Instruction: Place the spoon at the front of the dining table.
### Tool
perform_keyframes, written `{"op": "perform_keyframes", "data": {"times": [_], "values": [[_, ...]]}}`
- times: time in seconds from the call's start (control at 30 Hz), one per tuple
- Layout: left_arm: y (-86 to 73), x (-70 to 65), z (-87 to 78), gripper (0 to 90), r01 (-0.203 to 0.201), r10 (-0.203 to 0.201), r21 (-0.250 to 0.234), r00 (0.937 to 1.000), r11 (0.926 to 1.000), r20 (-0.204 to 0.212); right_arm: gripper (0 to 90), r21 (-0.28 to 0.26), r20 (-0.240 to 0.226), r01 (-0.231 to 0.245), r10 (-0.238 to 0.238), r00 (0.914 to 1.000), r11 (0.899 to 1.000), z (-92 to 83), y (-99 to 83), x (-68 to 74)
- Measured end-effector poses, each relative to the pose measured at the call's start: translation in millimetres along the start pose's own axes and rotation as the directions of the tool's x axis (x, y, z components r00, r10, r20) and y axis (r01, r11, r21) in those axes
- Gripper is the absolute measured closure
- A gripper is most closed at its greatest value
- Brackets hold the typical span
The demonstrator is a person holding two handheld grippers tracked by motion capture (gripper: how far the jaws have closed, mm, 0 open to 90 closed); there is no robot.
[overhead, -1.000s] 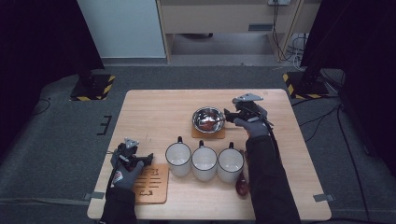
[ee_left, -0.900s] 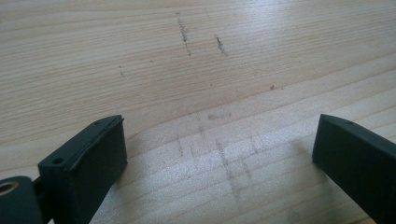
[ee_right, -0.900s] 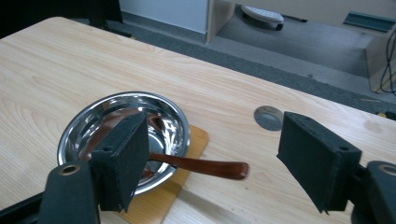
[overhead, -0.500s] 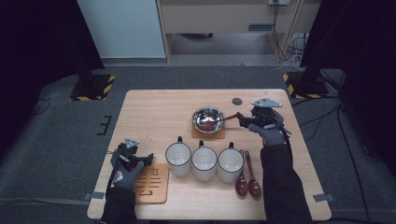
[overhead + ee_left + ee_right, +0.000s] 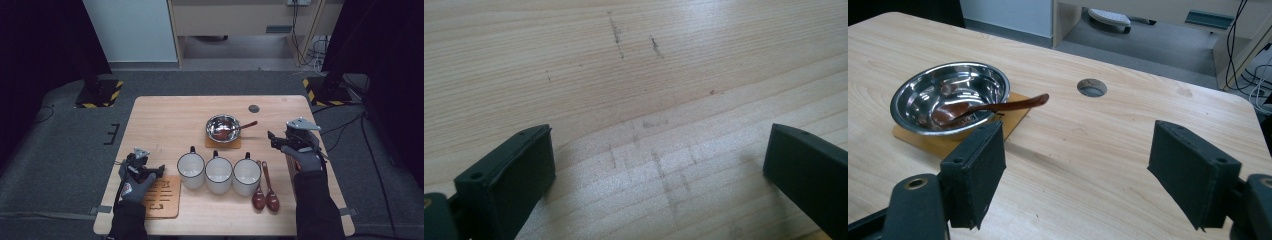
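Note:
A steel bowl (image 5: 222, 127) sits on a wooden coaster (image 5: 222, 143) at the table's middle. A brown spoon (image 5: 241, 126) lies in it with its handle over the right rim. My right gripper (image 5: 273, 140) hovers right of the bowl, open and holding nothing, its jaws pointing at the spoon handle. In the right gripper view, the bowl (image 5: 950, 95) and spoon (image 5: 998, 106) lie ahead to the left of the gripper (image 5: 1075, 175). My left gripper (image 5: 159, 170) rests open near the table's front left, over bare wood (image 5: 644, 75).
Three white mugs (image 5: 219, 172) stand in a row in front of the bowl. Two brown spoons (image 5: 265, 194) lie right of them. A slatted wooden trivet (image 5: 162, 197) lies by the left gripper. A round hole (image 5: 254, 108) is in the tabletop behind the bowl.
My right gripper has drawn away to the right from the bowl, and the spoon stays resting in it. The left gripper has not moved.

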State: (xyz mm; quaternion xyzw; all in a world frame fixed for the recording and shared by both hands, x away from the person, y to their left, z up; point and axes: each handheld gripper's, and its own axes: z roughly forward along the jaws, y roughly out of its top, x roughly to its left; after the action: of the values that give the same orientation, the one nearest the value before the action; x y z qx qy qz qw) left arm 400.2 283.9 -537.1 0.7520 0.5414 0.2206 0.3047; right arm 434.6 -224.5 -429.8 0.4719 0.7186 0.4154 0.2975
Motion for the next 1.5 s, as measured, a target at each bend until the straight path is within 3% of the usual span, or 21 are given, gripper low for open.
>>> {"op": "perform_keyframes", "data": {"times": [0.37, 0.6, 0.93, 1.27, 1.5], "values": [[0.0, 0.0, 0.0, 0.0, 0.0, 0.0, 0.0, 1.0, 1.0, 0.0, 27.4, -0.021, 0.013, -0.008, 0.008, 0.9999, 1.0, -23.9, -16.5, -8.3], [0.0, 0.0, 0.0, 0.0, 0.0, 0.0, 0.0, 1.0, 1.0, 0.0, 31.2, -0.027, 0.053, -0.009, 0.01, 0.9985, 1.0, -37.7, -33.6, -16.2], [0.0, 0.0, 0.0, 0.0, 0.0, 0.0, 0.0, 1.0, 1.0, 0.0, 33.2, 0.008, 0.048, -0.026, 0.025, 0.9985, 1.0, -54.9, -64.1, -28.2], [0.0, 0.0, 0.0, 0.0, 0.0, 0.0, 0.0, 1.0, 1.0, 0.0, 27.6, 0.009, 0.023, -0.037, 0.037, 0.9991, 0.999, -63.8, -85.7, -29.5], [0.0, 0.0, 0.0, 0.0, 0.0, 0.0, 0.0, 1.0, 1.0, 0.0, 17.9, 0.058, -0.008, -0.055, 0.055, 0.9984, 0.997, -63.1, -98.1, -25.8]]}}
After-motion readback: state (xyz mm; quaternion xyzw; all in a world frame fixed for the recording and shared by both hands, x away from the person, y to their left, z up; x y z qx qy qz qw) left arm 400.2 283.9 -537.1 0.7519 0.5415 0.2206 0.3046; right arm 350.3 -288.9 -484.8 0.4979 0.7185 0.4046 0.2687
